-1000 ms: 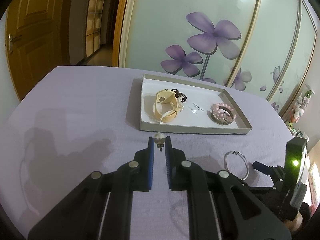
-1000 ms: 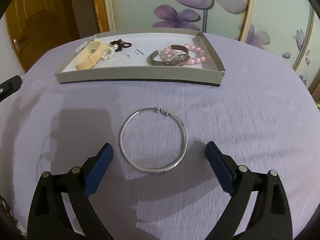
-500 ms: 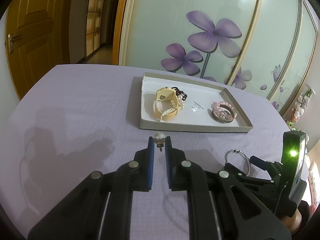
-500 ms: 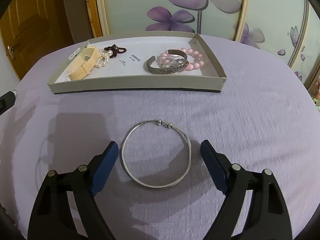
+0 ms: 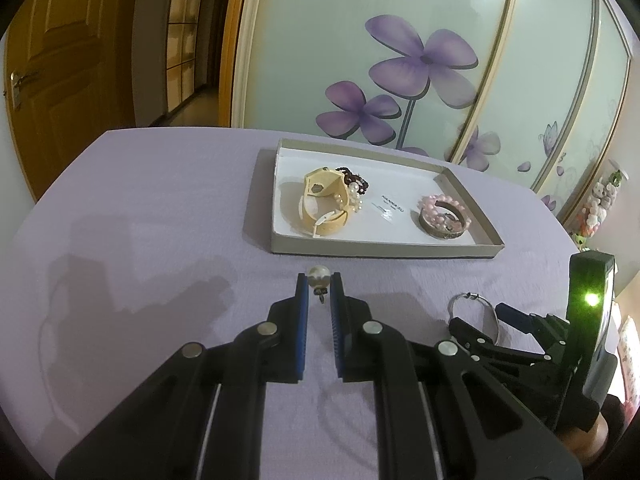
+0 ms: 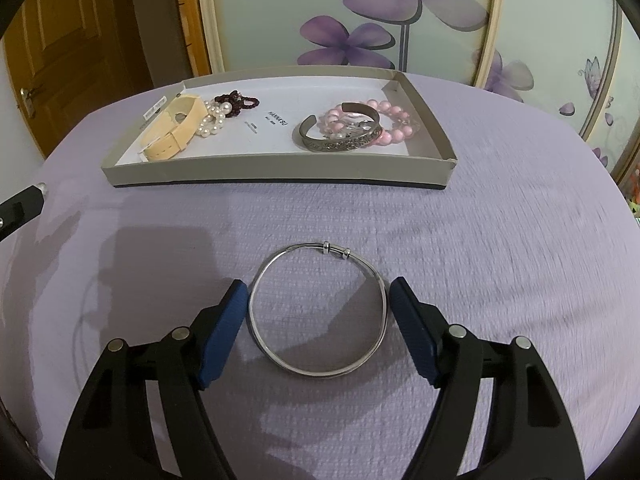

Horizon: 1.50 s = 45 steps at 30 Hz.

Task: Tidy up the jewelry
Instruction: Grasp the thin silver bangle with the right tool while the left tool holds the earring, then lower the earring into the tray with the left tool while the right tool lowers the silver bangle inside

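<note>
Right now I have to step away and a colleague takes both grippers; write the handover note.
Left gripper: shut on the pearl earring, in front of the tray.
Right gripper: jaws open on either side of the silver bangle, which lies flat on the purple cloth, not yet gripped.
Done: watch strap, pearls, dark beads, cuff and pink beads in the tray.
Left: earring and bangle.

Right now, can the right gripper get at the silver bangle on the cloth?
Probably yes. The right gripper is open, its fingers straddling the bangle, which lies flat on the cloth with nothing between them.
</note>
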Each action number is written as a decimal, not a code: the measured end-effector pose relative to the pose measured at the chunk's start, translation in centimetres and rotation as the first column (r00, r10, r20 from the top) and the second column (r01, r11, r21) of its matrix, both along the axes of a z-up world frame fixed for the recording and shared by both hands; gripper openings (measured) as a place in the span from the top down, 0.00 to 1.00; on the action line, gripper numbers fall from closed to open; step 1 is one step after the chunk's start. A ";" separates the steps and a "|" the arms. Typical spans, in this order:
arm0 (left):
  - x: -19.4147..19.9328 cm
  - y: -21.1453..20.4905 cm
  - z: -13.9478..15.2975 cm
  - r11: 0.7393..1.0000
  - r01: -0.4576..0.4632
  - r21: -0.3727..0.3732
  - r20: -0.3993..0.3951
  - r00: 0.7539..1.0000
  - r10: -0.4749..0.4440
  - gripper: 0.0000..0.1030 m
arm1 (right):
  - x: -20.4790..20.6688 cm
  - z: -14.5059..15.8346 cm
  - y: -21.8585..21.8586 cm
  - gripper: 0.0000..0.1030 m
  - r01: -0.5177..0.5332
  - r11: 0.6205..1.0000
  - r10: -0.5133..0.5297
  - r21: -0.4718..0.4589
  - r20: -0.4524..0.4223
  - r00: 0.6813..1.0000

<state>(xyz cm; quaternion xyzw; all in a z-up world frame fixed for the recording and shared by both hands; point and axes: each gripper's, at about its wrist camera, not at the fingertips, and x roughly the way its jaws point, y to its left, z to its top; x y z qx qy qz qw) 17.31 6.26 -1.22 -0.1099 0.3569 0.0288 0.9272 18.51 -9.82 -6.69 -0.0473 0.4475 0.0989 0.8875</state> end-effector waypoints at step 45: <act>7.2 -1.1 2.9 0.998 0.055 0.012 0.073 0.996 -0.056 0.89 | -0.1 8.1 -7.3 0.31 -0.097 0.967 -0.001 0.235 0.387 0.922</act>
